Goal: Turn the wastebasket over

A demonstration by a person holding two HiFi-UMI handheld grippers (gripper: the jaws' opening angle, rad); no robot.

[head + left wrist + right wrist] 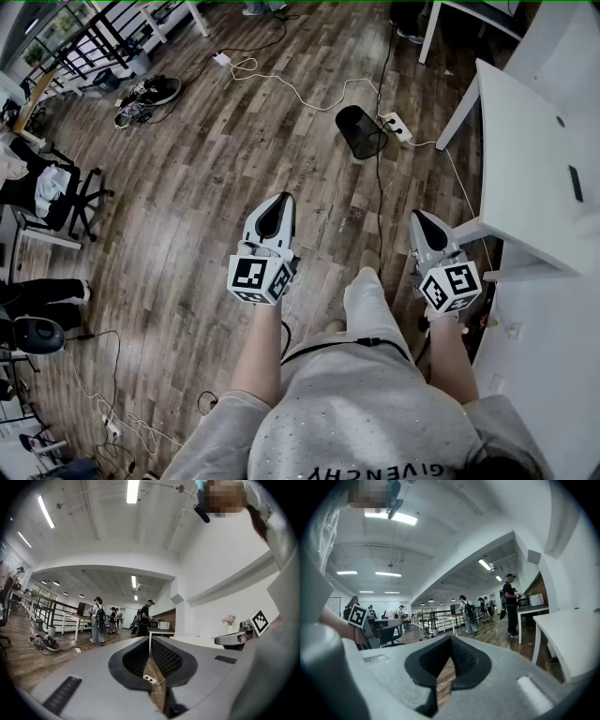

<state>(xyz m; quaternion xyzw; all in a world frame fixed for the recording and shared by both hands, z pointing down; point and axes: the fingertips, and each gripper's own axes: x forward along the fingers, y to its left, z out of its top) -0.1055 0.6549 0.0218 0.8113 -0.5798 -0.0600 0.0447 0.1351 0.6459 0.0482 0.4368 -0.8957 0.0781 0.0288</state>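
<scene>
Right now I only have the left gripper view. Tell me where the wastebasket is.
Observer: The black mesh wastebasket sits on the wooden floor ahead, beside a white power strip.
Operator: Report the right gripper.
Observer: The right gripper has its tongs together, nothing between them.
Operator: Name anything in the way.
Observer: A thin dark cable lies along the floor on the near side of the basket.

The floor (pixel 216 178) is laid in grained, matt brown wood; the wastebasket (pixel 360 131) is made of black mesh; the left claw (pixel 279 201) and right claw (pixel 420 217) are moulded in matt grey plastic
</scene>
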